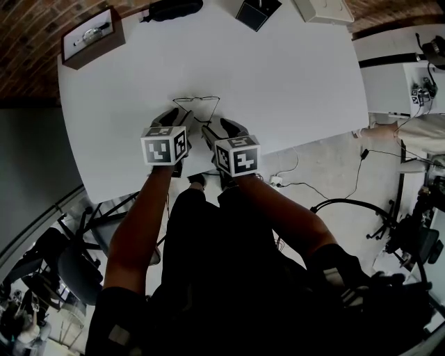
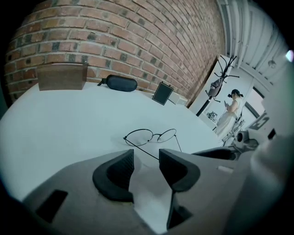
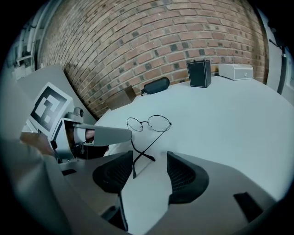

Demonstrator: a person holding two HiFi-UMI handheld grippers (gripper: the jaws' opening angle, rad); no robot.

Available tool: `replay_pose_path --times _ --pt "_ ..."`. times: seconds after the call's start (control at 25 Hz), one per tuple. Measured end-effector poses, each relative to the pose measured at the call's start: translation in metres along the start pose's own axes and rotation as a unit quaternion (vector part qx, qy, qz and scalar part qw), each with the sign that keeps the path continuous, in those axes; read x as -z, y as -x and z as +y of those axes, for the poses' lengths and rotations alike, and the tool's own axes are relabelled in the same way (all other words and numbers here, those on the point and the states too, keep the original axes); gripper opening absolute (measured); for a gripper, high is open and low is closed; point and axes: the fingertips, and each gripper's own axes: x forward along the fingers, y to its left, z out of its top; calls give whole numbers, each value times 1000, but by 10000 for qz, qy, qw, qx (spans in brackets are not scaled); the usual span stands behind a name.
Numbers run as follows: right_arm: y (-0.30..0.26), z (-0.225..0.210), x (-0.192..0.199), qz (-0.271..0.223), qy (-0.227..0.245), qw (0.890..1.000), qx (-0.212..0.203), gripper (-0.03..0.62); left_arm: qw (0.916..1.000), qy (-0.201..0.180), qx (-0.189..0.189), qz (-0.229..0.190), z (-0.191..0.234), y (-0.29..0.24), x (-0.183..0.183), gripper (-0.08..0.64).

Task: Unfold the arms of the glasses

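Note:
Thin round wire-rimmed glasses (image 1: 197, 101) lie on the white table (image 1: 278, 76), lenses away from me and both arms pointing back toward the grippers. In the left gripper view the glasses (image 2: 150, 136) sit just beyond the left gripper (image 2: 146, 160), which is open with only bare table between its pads. My right gripper (image 3: 150, 167) is also open. In its view the arms of the glasses (image 3: 149, 124) cross just ahead of the jaws. One bent arm tip reaches into the gap beside the left pad. In the head view the left gripper (image 1: 177, 115) and right gripper (image 1: 221, 127) stand side by side behind the glasses.
Along the table's far edge stand a wooden box (image 1: 92, 38), a dark glasses case (image 1: 170, 8), a small black box (image 1: 256, 12) and a white box (image 1: 323, 10). The table's near edge runs just under my hands. A person (image 2: 228, 114) stands far off.

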Motion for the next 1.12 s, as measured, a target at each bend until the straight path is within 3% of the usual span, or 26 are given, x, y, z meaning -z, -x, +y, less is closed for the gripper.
replay_pose_path --times 0.12,0.32,0.56,0.88,1.0,1.12 --pt "-1 -7 -8 -1 90 10000 -23 198 9998 -178 -90 11 11 6 -4 170" --pt "-7 -23 -21 -38 292 9994 158 198 9954 -944 -8 163 17 11 -4 170" --pt "-15 -32 -28 -87 263 9996 37 198 9955 -927 91 159 27 17 -7 170" --pt "-15 -34 -33 -9 174 9998 20 198 9902 -1353 161 321 34 21 -5 170" --pt "-15 -33 -33 -6 122 9999 -19 198 9920 -1222 94 296 41 24 -5 170" --pt "-14 -33 -33 -31 77 10000 -29 198 9991 -383 146 -118 39 33 -12 172"
